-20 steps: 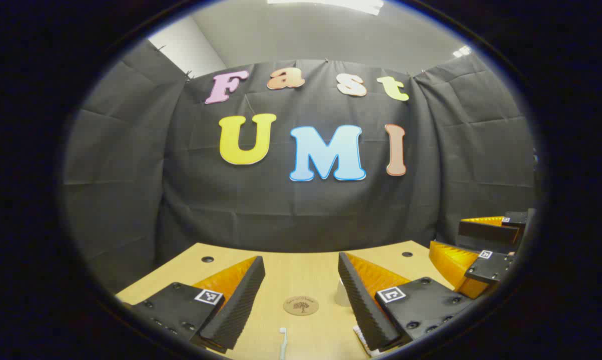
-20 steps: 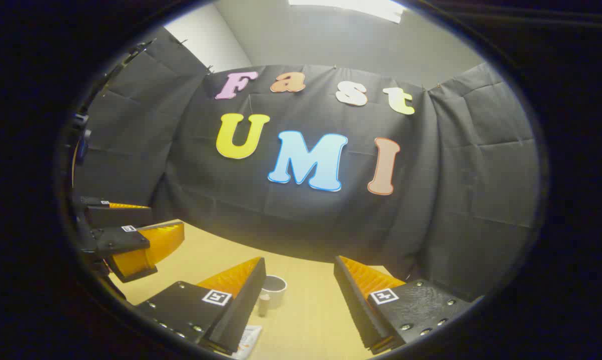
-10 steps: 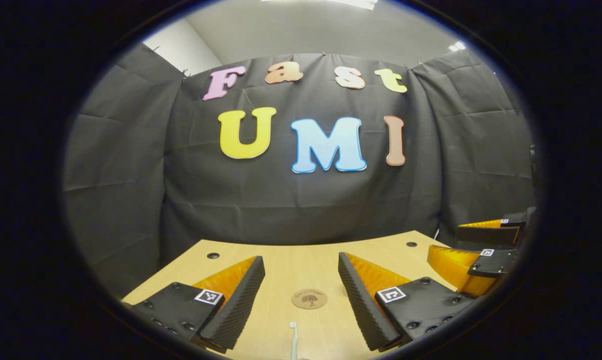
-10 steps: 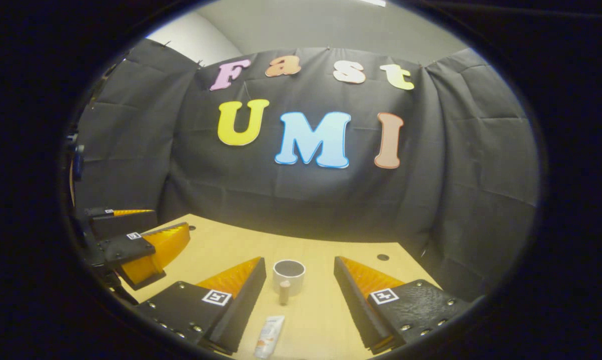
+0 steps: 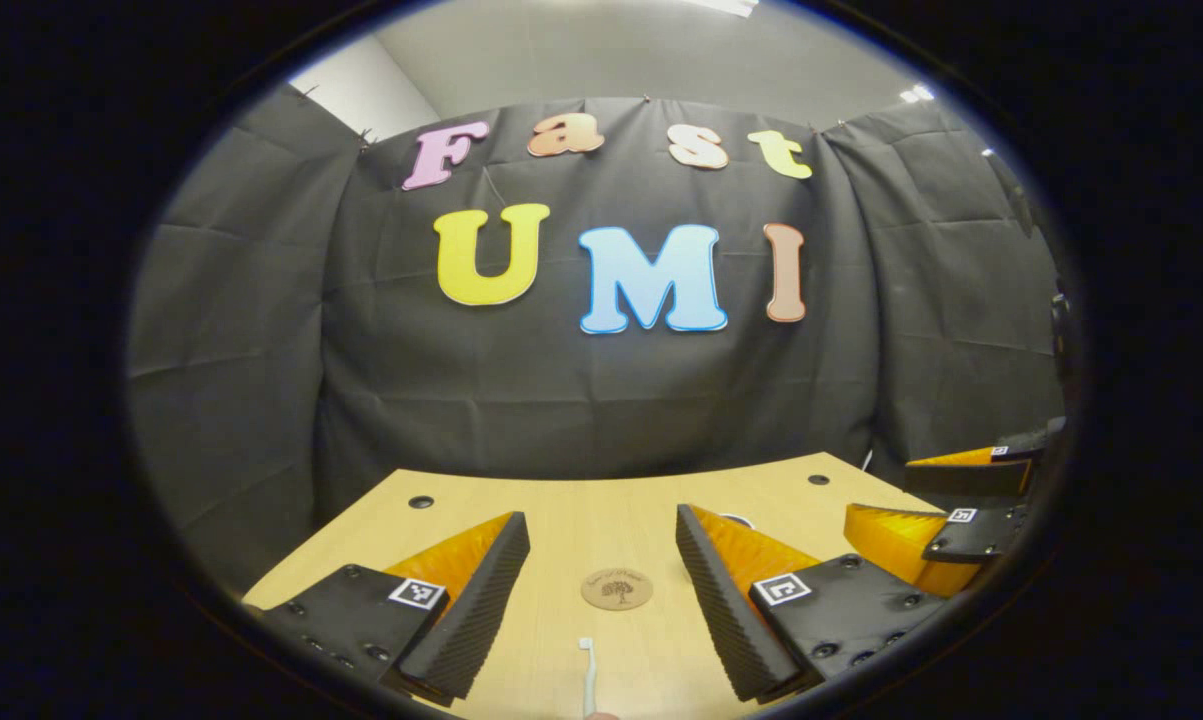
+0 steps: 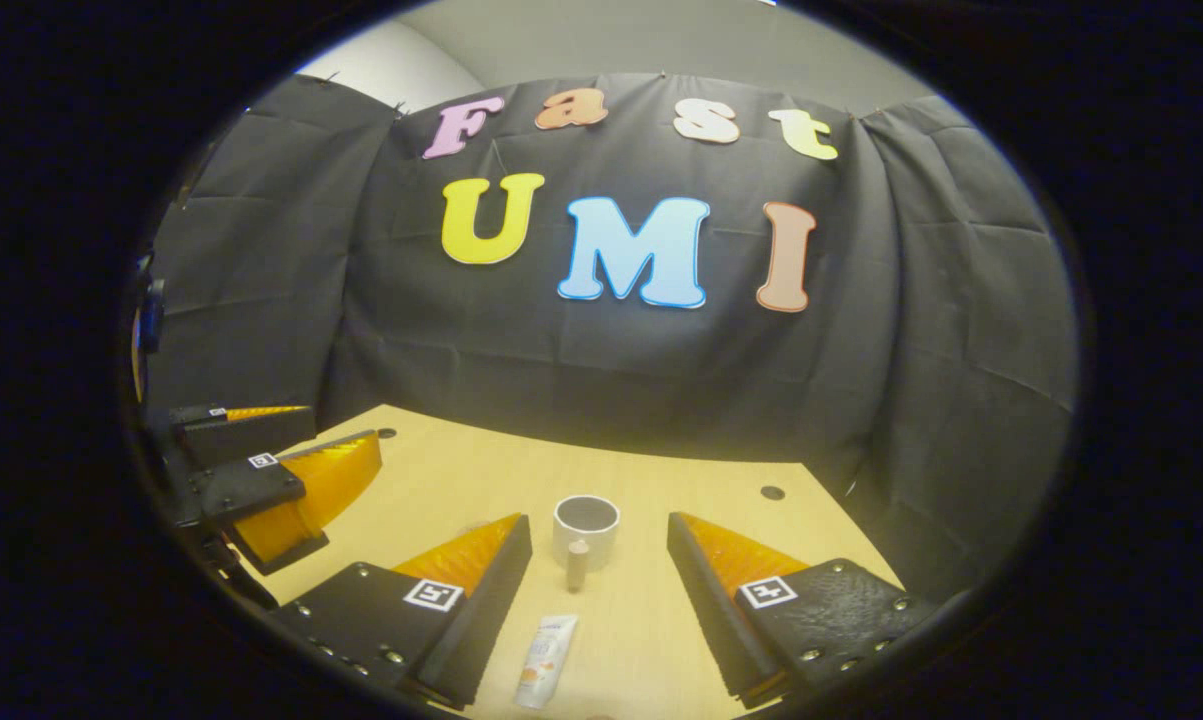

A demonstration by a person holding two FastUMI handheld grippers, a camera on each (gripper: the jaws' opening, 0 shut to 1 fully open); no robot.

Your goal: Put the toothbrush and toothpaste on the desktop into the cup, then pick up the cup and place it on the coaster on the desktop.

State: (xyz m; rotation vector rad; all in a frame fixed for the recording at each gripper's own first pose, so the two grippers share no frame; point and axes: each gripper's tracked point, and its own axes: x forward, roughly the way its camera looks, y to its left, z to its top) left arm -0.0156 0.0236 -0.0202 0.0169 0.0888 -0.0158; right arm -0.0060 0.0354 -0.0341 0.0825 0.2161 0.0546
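Pale wooden worktop [image 6: 651, 610], far edge against the black cloth wall [image 6: 601, 380]. Around the cup [image 6: 585, 531]: toothpaste [image 6: 547, 674] just nearer, bare wood behind. Coaster [image 5: 616, 588] to its left, toothbrush [image 5: 587, 680] nearer. Left tool [image 5: 601, 600] spread, holding nothing. Right tool [image 6: 599, 600] spread, holding nothing.

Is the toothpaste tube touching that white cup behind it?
Apart. In the right gripper view the toothpaste tube lies flat nearer the camera, with bare desktop between its top end and the cup.
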